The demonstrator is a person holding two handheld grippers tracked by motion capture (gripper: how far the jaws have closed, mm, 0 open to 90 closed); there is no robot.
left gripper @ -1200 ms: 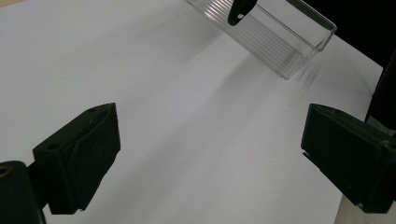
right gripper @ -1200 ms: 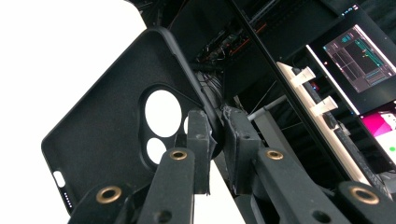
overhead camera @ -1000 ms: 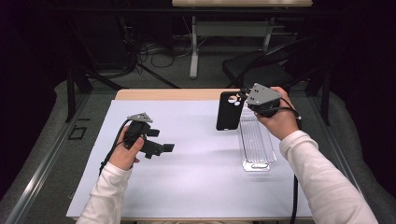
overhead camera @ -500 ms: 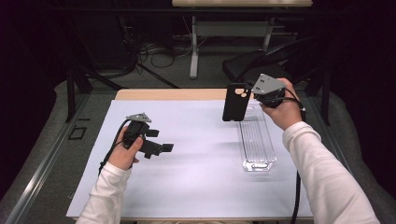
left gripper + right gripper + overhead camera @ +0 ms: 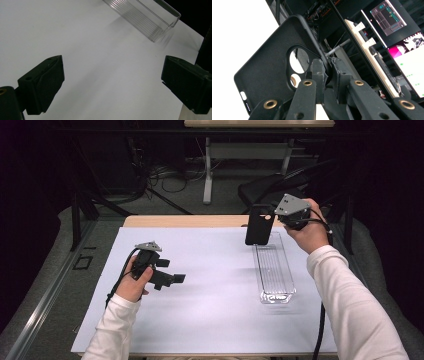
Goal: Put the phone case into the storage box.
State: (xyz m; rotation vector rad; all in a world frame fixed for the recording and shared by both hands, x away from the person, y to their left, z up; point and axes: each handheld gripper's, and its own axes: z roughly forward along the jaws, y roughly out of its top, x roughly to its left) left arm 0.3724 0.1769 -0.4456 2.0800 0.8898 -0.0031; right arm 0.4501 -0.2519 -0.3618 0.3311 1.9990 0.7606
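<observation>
Black phone case point(image 5: 259, 225) held aloft over far end of clear tray point(image 5: 274, 270), pinched by one edge beside camera cutout in right gripper point(image 5: 327, 72), jaws nearly closed on thin wall. Likely light, flexible, rubbery; edge grip may let it swing or flex. Left gripper point(image 5: 172, 279) wide open, empty, low over white sheet point(image 5: 210, 310).

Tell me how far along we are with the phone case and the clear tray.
Done: the right claw is shut on the black phone case, lifted off the white sheet. In hand: the case hangs upright above the far end of the clear tray. Left: probably setting it into that tray. The left claw is open, holding nothing.
</observation>
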